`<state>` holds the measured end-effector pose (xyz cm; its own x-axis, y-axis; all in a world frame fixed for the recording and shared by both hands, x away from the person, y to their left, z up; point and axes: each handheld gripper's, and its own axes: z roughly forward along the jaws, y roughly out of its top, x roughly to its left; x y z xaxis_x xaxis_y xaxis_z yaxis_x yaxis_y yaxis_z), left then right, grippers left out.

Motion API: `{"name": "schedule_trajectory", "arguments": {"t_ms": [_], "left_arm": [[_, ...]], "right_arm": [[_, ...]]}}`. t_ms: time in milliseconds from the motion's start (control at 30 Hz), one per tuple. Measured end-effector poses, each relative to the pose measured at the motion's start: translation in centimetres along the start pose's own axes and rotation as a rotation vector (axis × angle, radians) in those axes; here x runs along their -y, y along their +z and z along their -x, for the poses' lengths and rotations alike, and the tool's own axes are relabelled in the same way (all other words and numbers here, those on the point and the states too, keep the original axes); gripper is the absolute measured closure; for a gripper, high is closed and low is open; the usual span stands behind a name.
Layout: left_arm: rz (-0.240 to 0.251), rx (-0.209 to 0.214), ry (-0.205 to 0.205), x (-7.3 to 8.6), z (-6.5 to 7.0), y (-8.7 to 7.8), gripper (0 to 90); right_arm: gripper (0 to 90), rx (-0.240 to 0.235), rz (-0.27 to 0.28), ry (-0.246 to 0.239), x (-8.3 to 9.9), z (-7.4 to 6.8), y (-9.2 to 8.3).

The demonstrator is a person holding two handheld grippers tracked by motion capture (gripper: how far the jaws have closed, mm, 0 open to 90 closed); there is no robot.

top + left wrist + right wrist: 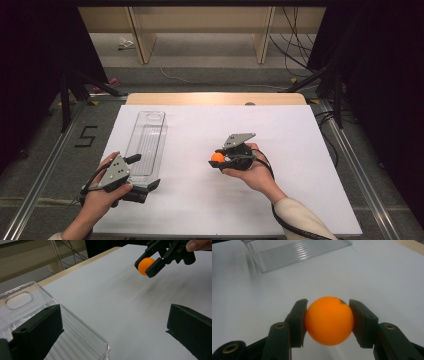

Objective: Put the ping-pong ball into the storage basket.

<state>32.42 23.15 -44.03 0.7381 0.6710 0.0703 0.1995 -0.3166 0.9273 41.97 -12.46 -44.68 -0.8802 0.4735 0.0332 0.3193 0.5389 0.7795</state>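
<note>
An orange ball (pixel 329 322) sits squeezed between the two black pads of my right gripper (pixel 328 307), which is shut on it. In the high view that gripper (pixel 220 159) hovers over the middle of the white table (pixel 300 150) with the ball (pixel 217 156) at its tip, pointing left. A clear plastic tray (pixel 146 140) lies lengthwise at the table's left. My left gripper (pixel 144 172) rests at the tray's near end, jaws wide apart and nothing between them. In the left gripper view its jaws (pixel 115 315) straddle the tray's corner (pixel 25 300), with the ball (pixel 145 265) farther off.
A wooden strip (pixel 215 98) borders the table's far edge. Beyond it stand shelf legs (pixel 142 40) with cables (pixel 292 45) on the floor. Metal rails (pixel 45 170) run along both sides, and a "5" (pixel 86 136) is marked on the floor at left.
</note>
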Motion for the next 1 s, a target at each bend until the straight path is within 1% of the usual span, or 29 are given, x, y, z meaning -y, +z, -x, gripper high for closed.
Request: {"name": "schedule_trajectory", "arguments": {"t_ms": [1000], "left_arm": [[-0.002, 0.001, 0.001, 0.01, -0.01, 0.00, 0.0]], "right_arm": [[51.4, 0.007, 0.015, 0.012, -0.73, 0.14, 0.76]]}}
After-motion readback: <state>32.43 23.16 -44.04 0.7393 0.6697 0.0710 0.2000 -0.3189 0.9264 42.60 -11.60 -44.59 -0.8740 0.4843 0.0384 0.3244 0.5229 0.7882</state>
